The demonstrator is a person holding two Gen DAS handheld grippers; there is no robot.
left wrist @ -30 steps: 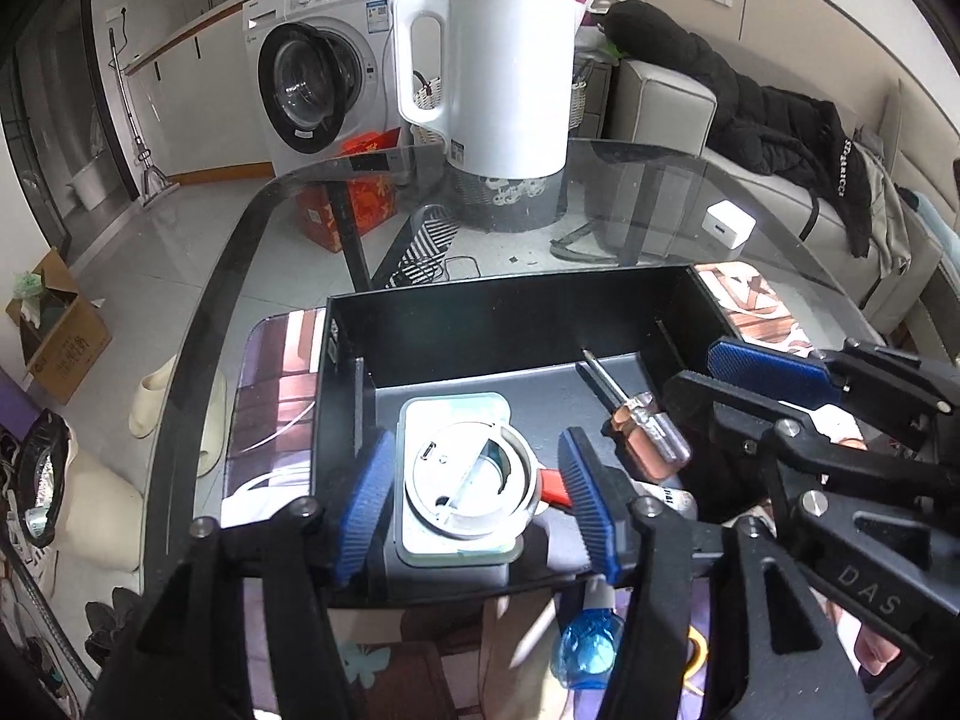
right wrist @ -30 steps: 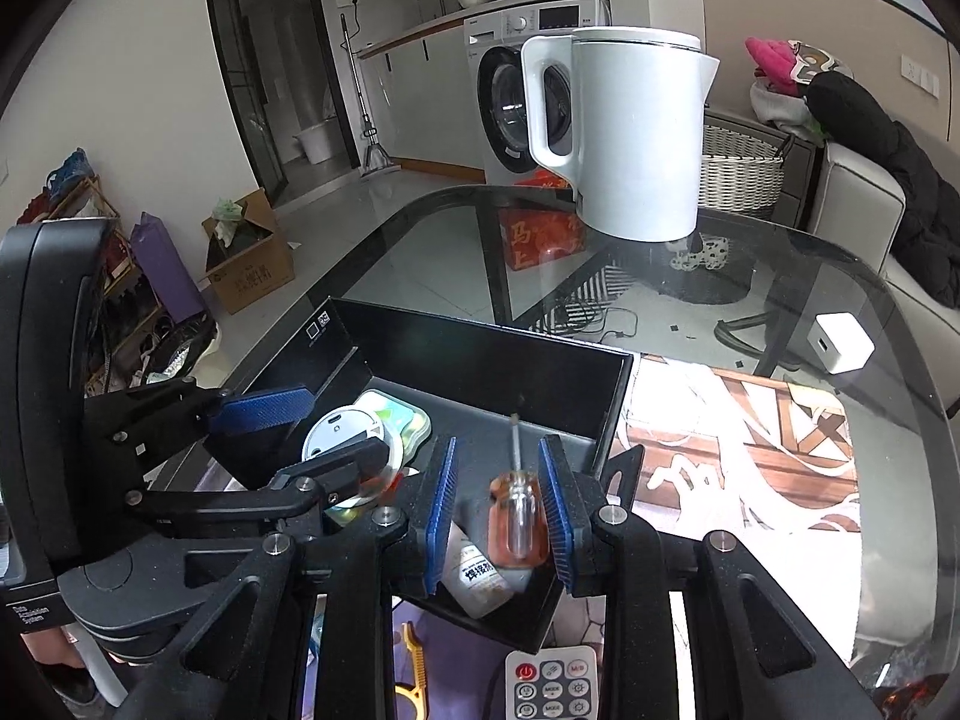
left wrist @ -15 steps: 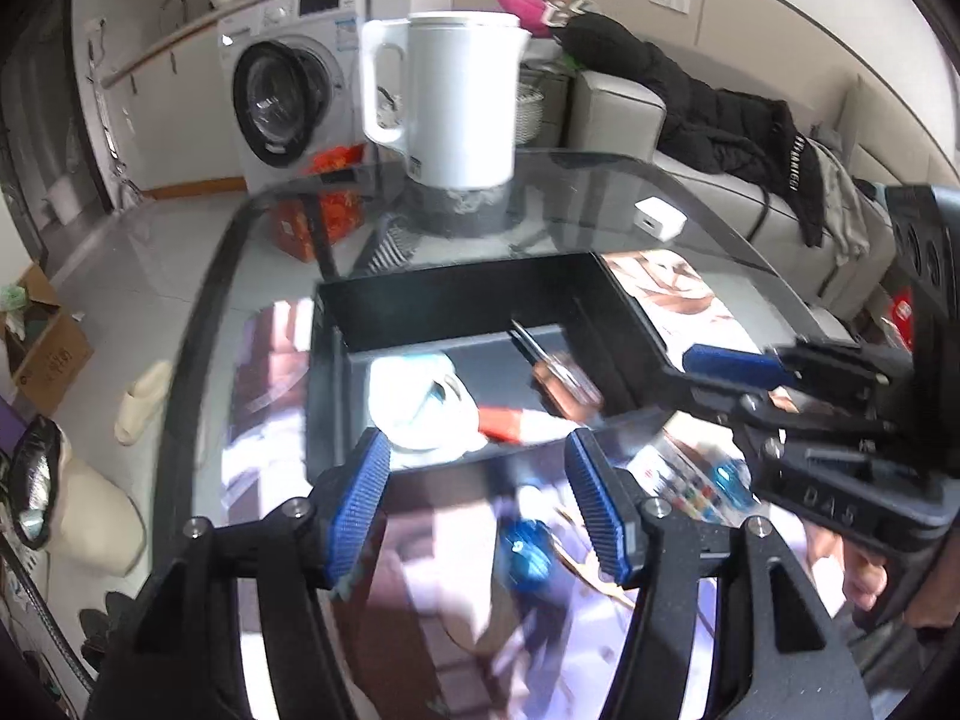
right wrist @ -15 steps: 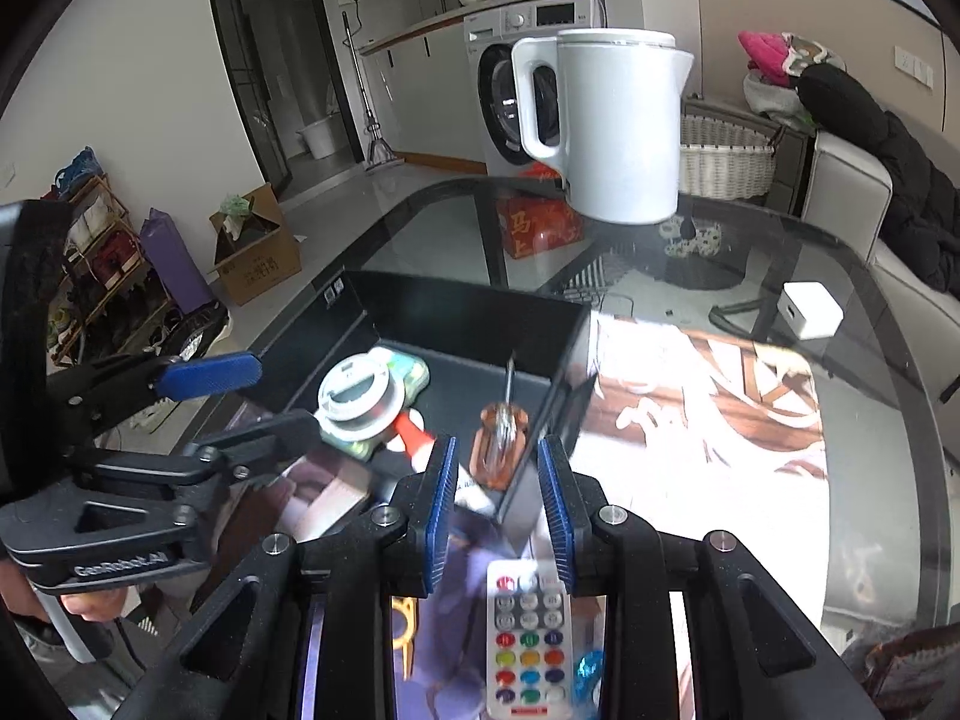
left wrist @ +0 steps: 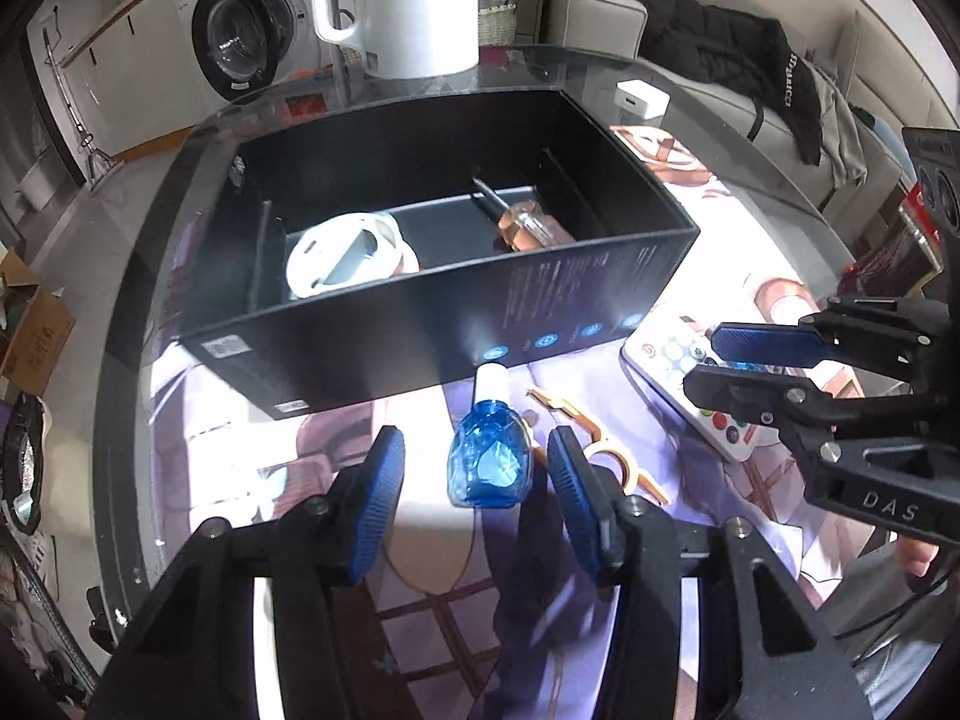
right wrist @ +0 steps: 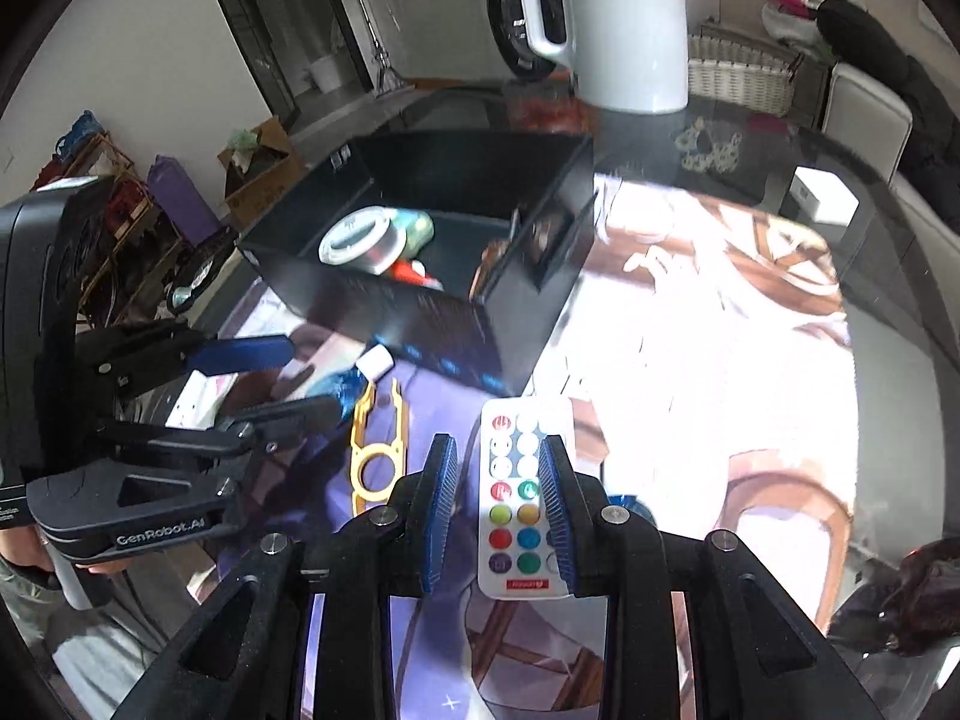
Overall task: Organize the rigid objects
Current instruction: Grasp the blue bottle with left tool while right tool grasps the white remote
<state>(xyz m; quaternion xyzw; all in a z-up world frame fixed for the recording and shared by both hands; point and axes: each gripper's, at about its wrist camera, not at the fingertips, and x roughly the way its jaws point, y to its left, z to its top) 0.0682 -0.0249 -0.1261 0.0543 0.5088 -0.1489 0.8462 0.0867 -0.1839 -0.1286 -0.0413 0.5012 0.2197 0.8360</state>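
Observation:
A black box [left wrist: 420, 324] on the table holds a white round reel [left wrist: 348, 261] and an orange-handled screwdriver [left wrist: 531, 228]. In front of it lies a blue bottle [left wrist: 489, 462] with a white cap. My left gripper [left wrist: 480, 501] straddles the bottle, and its jaws are closing with a gap on each side. In the right wrist view, the left gripper [right wrist: 288, 381] stands around the bottle [right wrist: 336, 387]. A white remote [right wrist: 519, 498] with coloured buttons lies on the mat. My right gripper [right wrist: 498, 504] hovers just over it, narrowly open, its pads not pressing.
A yellow plastic tool [right wrist: 375, 450] lies between the bottle and the remote. A white kettle [left wrist: 408, 0] stands behind the box, and a white cube [right wrist: 822, 198] at the far right. The glass table's edge [left wrist: 120, 420] curves on the left.
Both grippers have drawn back from the box to the near mat. The reel and screwdriver stay in the box. The left gripper now frames the bottle and the right one the remote.

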